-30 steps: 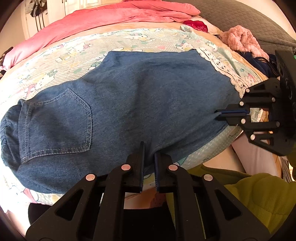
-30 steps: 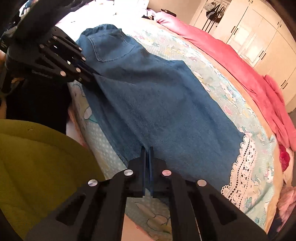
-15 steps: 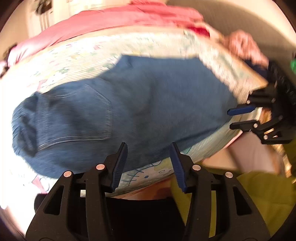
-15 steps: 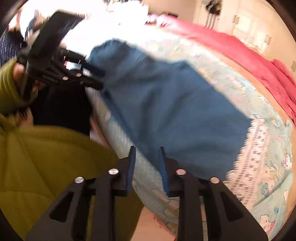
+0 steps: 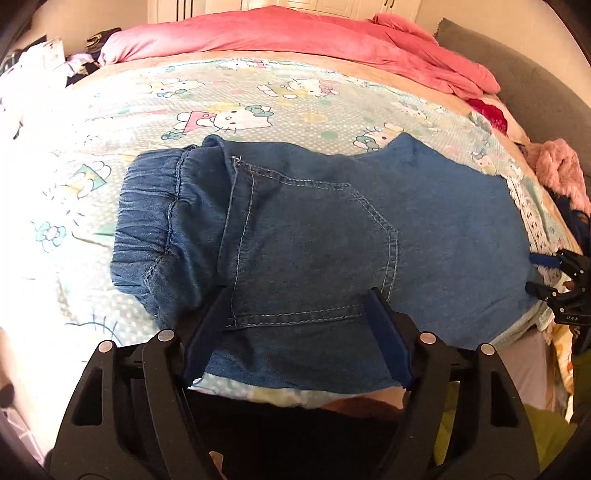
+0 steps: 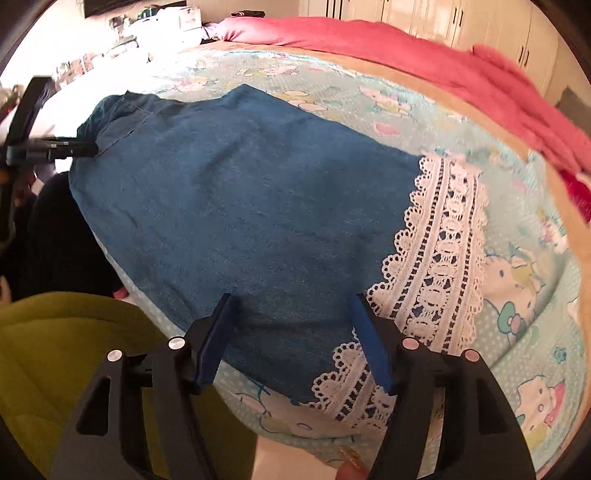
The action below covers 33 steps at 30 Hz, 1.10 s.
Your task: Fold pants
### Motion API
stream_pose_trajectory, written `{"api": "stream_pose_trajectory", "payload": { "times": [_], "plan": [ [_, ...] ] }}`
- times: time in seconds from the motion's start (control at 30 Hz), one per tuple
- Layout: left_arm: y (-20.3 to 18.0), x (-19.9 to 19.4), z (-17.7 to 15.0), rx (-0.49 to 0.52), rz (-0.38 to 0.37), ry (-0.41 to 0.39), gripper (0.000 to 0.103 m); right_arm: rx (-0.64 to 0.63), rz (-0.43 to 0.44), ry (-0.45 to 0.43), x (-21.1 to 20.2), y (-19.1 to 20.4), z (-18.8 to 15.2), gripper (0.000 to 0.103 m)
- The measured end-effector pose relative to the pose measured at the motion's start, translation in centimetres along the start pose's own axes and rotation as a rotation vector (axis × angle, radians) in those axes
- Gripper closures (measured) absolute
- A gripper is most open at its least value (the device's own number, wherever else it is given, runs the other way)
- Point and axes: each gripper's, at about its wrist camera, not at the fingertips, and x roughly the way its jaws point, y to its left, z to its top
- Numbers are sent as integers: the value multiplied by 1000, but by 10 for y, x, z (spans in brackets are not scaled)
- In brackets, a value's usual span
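Left wrist view: the pants (image 5: 317, 236), blue denim, lie flat along the near edge of the bed (image 5: 229, 92), already doubled leg over leg by the look of it, with the elastic waistband (image 5: 155, 221) bunched at one end and a back pocket (image 5: 314, 251) facing up. In the right wrist view the same pants (image 6: 240, 221) end in a white lace hem (image 6: 439, 266) at the other end. Judgement: the cloth is soft and limp, fairly light, with some body at seams and waistband; not slippery, not fragile. It will sag between two holds, so both ends of one edge should be taken together. Best holds appear to be the thick waistband and the hem corners beside the lace. Left gripper (image 5: 295, 332) hovers over the pocket's lower edge, jaws opening, denim beneath them but not pinched. Right gripper (image 6: 291, 328) sits over the pants just beside the lace, jaws likewise opening, nothing clamped. Beyond the pants: cartoon-cat sheet (image 5: 229, 118), then a pink quilt (image 5: 295, 33) at the far side of the bed.
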Motion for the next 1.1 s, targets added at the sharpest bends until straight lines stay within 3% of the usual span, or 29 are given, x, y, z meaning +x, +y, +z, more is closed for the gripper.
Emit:
{"api": "stream_pose_trajectory", "payload": {
  "times": [0.07, 0.13, 0.23, 0.33, 0.47, 0.8, 0.9, 1.0, 1.1],
  "plan": [
    [-2, -4, 5, -3, 1, 18, 35, 53, 63, -13, -9, -9, 7, 40],
    [-8, -14, 13, 1, -17, 5, 35, 120, 98, -91, -26, -27, 14, 40],
    [-18, -28, 30, 35, -25, -50, 30, 235, -8, -174, -45, -74, 31, 40],
    [-31, -27, 53, 63, -10, -73, 30, 331, -59, -156, -34, -115, 44, 40],
    [-51, -13, 80, 72, -60, -76, 30, 416, -21, -121, -7, -156, 54, 40],
    [-77, 66, 128, 101, -74, 10, 30, 467, 83, -59, 46, -179, 62, 41],
    [-82, 87, 138, 98, -91, 29, 30, 448, 102, -53, 49, -178, 64, 56],
    [-86, 107, 143, 81, -125, 61, 30, 420, 112, -50, 51, -175, 65, 59],
    [-94, 128, 140, 68, -164, 105, 34, 431, 160, -60, 54, -175, 62, 72]
  ]
}}
